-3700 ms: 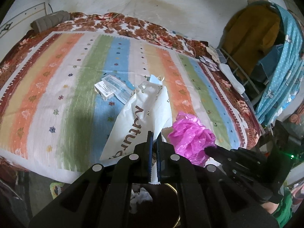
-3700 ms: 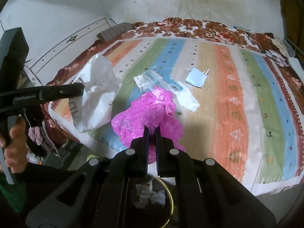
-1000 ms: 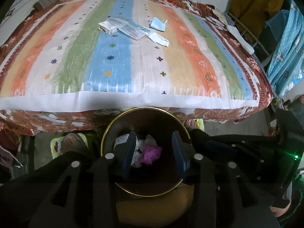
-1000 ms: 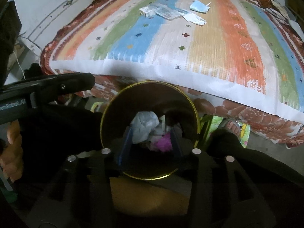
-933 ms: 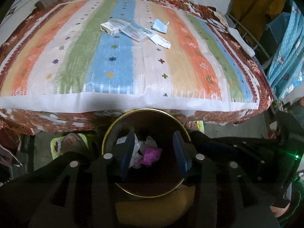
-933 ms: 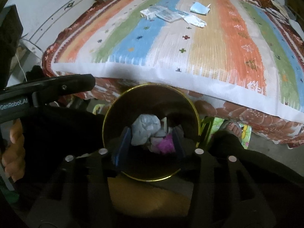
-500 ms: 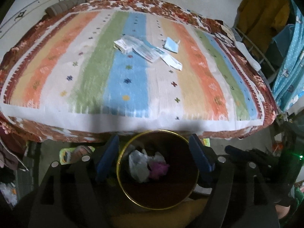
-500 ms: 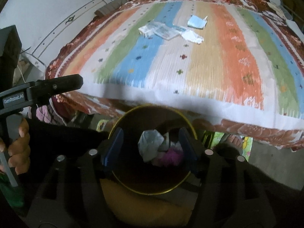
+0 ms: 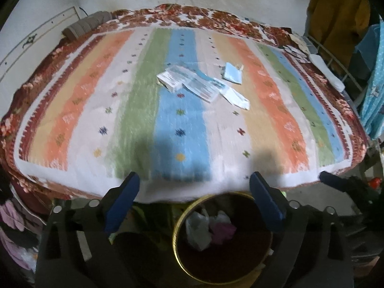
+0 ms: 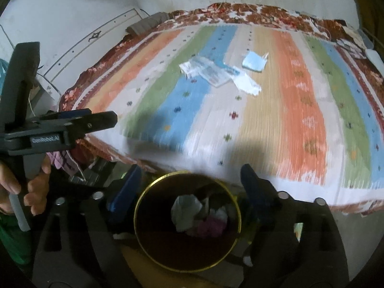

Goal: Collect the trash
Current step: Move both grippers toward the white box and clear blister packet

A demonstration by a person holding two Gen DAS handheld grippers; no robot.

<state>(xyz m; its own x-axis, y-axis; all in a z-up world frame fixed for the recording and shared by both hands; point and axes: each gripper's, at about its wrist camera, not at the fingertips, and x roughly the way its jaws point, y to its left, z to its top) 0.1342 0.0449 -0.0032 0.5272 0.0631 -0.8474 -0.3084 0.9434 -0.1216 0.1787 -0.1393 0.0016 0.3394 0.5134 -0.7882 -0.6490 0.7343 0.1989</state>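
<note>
A dark round bin with a gold rim [image 9: 177, 218] stands on the floor at the foot of the bed. A crumpled white bag [image 9: 198, 228] and a pink bag [image 9: 224, 230] lie inside it. My left gripper [image 9: 194, 176] hangs above the bin with its jaws opening wide and nothing between them. My right gripper [image 10: 190, 168] is over the same bin [image 10: 139, 206], its jaws also opening and empty. On the striped bedspread [image 9: 96, 120] lie a small box [image 9: 171, 80], a clear wrapper [image 9: 201, 88], a white wrapper [image 9: 236, 97] and a blue face mask [image 9: 231, 73].
The bed fills most of both views, with a folded grey cloth [image 9: 86, 24] at its far left corner. Clothes hang on a rack [image 9: 340, 19] to the right. A person's hand [image 10: 31, 192] grips the left tool's handle at the left of the right wrist view.
Both grippers let go of the white and pink bags, which now lie in the bin. Over the last second both jaws spread wide and both grippers rose and tilted up toward the bed.
</note>
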